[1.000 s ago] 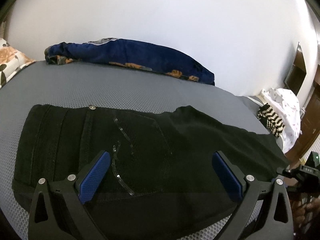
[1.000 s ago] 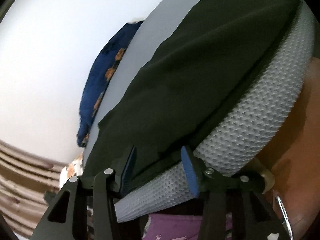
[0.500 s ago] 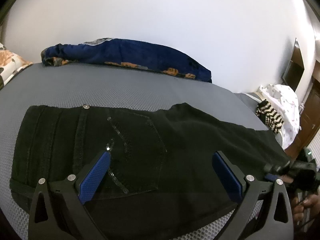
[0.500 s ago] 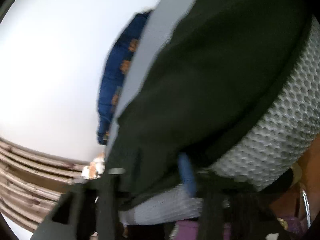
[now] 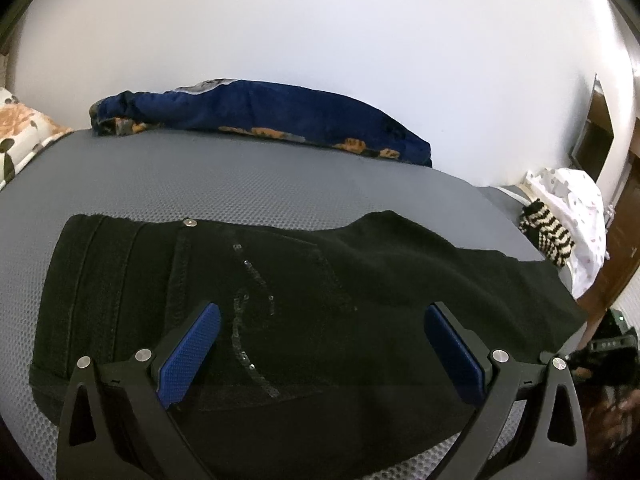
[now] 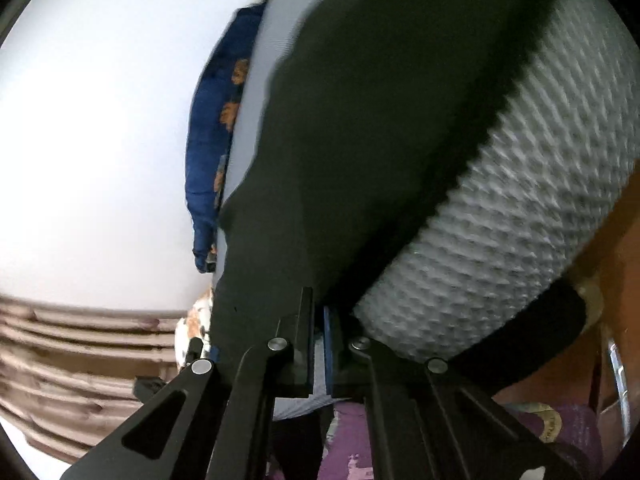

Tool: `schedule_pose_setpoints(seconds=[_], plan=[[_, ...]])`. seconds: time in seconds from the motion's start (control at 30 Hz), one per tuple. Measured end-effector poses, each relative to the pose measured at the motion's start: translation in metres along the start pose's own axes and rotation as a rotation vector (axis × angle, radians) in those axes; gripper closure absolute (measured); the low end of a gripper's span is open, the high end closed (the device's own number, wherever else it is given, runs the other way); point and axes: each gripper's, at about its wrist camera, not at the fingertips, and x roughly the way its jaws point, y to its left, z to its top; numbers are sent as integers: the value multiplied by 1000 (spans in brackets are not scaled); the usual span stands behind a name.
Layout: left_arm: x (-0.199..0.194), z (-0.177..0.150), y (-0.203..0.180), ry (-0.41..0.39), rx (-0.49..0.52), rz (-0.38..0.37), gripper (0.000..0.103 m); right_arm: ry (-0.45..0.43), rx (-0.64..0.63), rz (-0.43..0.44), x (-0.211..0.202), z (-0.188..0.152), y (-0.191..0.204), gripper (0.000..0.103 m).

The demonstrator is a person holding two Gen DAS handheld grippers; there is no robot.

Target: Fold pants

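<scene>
While left tool (image 5: 320,344) gapes, pants (image 5: 304,304) lie beneath.

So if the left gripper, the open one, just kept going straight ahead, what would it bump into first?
Most likely the black pants. The left gripper hangs open and tilted down over them, so its fingers would land on the fabric near the sequinned pocket, though depth is hard to judge.

1. Soft, even light fills both views; the white wall (image 5: 320,40) is bright without glare.
2. The right wrist view is motion-blurred.
3. Fisheye bending and dark corners frame both views.
</scene>
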Motion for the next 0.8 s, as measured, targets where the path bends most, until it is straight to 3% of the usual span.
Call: schedule_pose_setpoints(seconds=[0.17,0.23,0.3,0.37,0.47,0.57,0.6,0.67,0.73,0.8], plan=[[11,-10,4,34,55,60,2,52,-17,-12,-3,1,1,98],[12,-12,7,43,53,58,2,66,-19,-18,-15,2,2,91],[7,-10,7,20,53,60,2,59,-60,-59,-40,3,9,75],[3,-7,5,2,51,53,2,22,-114,-84,-73,10,15,74],[0,-5,-2,-9,51,14,2,-122,-231,-214,-139,44,21,66],[13,-16,-17,71,122,9,2,-277,-340,-378,-187,89,17,43],[18,-20,-22,103,153,16,2,-300,-362,-423,-197,105,13,43],[29,-31,-30,167,229,37,2,-302,-378,-449,-209,133,4,43],[30,-39,-39,166,320,88,2,-297,-389,-485,-214,153,-3,43],[29,-40,-44,173,336,95,2,-275,-429,-494,-205,170,-1,43]])
